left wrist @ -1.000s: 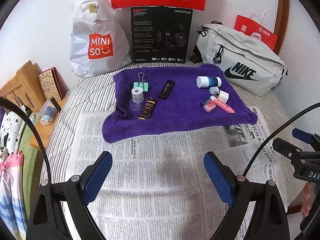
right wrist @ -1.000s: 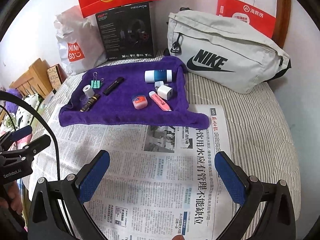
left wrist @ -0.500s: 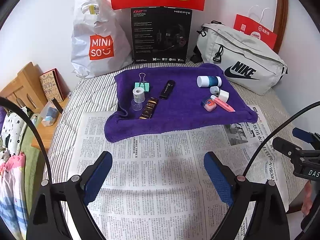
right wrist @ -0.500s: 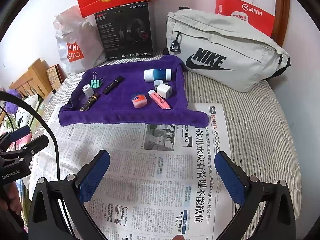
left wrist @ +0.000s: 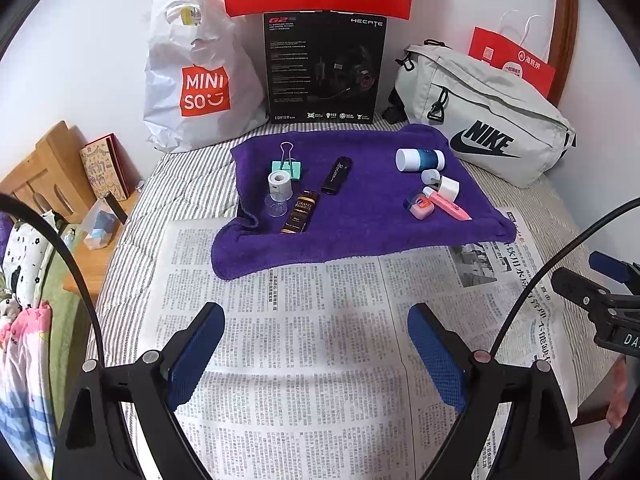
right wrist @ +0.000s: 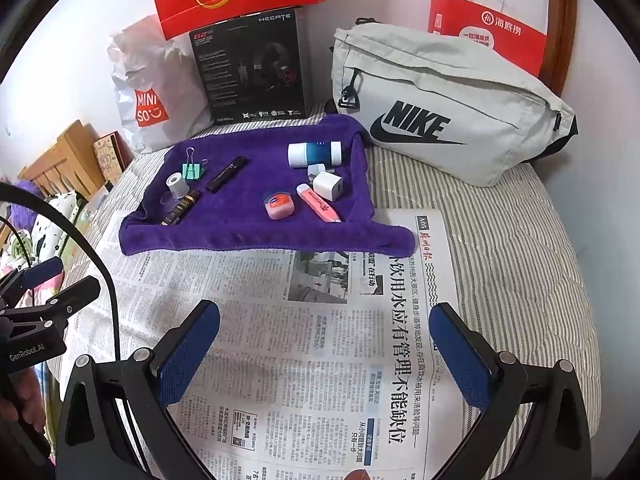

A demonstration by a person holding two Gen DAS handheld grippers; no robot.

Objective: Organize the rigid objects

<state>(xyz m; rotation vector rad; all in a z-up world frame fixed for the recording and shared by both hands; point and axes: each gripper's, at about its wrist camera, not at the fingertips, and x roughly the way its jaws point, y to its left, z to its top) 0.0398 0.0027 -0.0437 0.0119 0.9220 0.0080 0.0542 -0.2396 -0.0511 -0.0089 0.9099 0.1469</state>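
Note:
A purple towel lies on the bed and carries several small items. On its left are a green binder clip, a white tape roll, a dark chocolate bar and a black stick. On its right are a white-and-blue bottle, a white charger cube, a pink tin and a pink highlighter. My left gripper and my right gripper both hover open over the newspaper, short of the towel, with nothing between their fingers.
Against the back wall stand a white Miniso bag, a black headset box, a grey Nike bag and red paper bags. A wooden bedside stand is at the left. Striped bedding shows around the newspaper.

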